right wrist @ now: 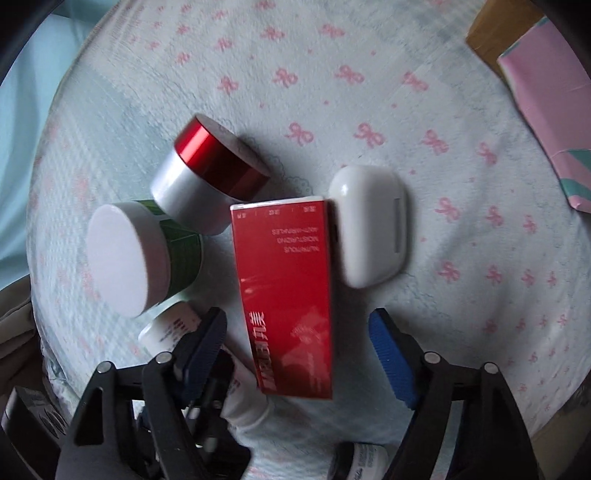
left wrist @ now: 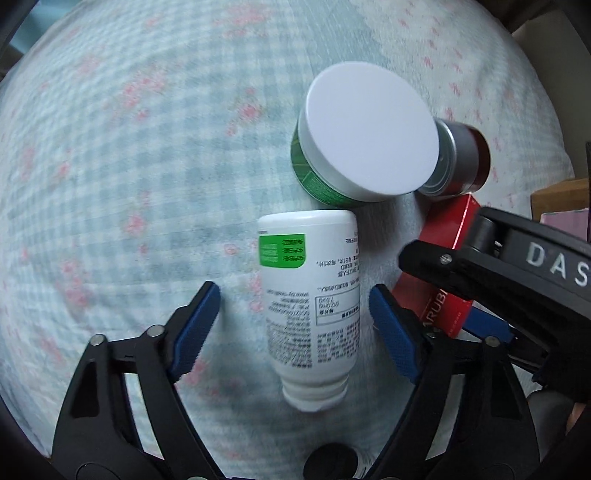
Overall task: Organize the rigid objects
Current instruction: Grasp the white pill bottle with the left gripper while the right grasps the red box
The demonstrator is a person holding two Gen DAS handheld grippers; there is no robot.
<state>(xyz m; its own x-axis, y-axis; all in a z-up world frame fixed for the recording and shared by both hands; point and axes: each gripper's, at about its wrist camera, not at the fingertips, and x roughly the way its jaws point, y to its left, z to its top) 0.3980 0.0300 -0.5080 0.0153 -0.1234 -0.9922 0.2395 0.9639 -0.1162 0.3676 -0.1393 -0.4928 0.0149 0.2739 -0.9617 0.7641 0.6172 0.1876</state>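
In the left wrist view a white pill bottle point(left wrist: 314, 306) lies on the checked bedding, between the open fingers of my left gripper point(left wrist: 293, 314), which do not touch it. A green jar with a white lid point(left wrist: 365, 133) lies beyond it, with a red-and-silver jar point(left wrist: 465, 158) behind. In the right wrist view a red box point(right wrist: 288, 291) lies between the open fingers of my right gripper point(right wrist: 295, 343). A white earbud case point(right wrist: 369, 225) lies to the box's right; the red-and-silver jar point(right wrist: 210, 177) and the green jar point(right wrist: 140, 254) lie to its left.
The right gripper's black body point(left wrist: 517, 273) crosses the right side of the left wrist view, over the red box point(left wrist: 443, 258). A pink box point(right wrist: 546, 110) and a brown box point(right wrist: 495, 33) sit at the far right. A small bottle point(right wrist: 365, 465) lies under the right gripper.
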